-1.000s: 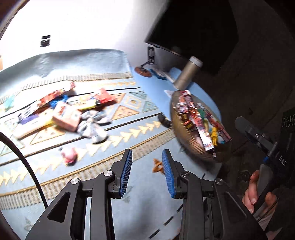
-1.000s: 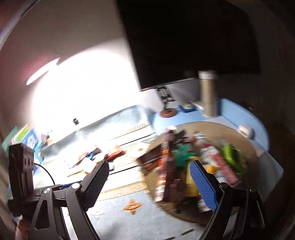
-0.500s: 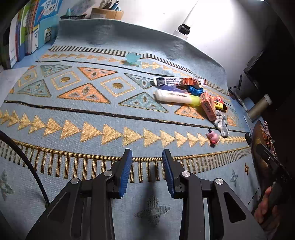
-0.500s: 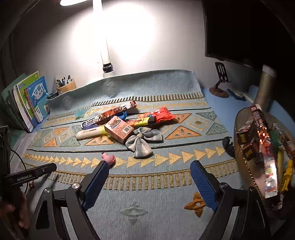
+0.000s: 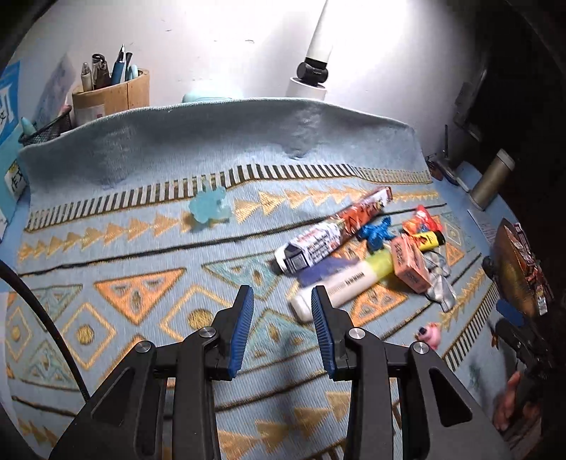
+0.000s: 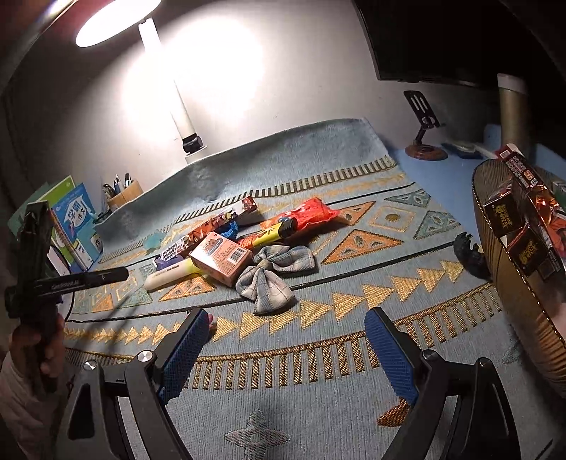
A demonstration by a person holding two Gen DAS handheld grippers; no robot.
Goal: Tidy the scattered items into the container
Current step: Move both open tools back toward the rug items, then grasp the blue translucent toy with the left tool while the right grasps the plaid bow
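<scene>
White tube [image 5: 336, 287] beside left hand-held gripper [image 5: 283, 331]

A: What colours is the rug [image 6: 318, 417]?
B: Pale blue with gold and orange triangles.
A: And the bow [image 6: 272, 274]?
B: Grey plaid, the box [image 6: 221, 257] pink, the snack packet [image 6: 311, 214] red.
A: Gripper pads [image 5: 241, 331]?
B: Blue.

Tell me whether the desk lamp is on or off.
On. In the right wrist view the lamp head glows bright white and throws a strong patch of light on the wall behind its stem.
</scene>
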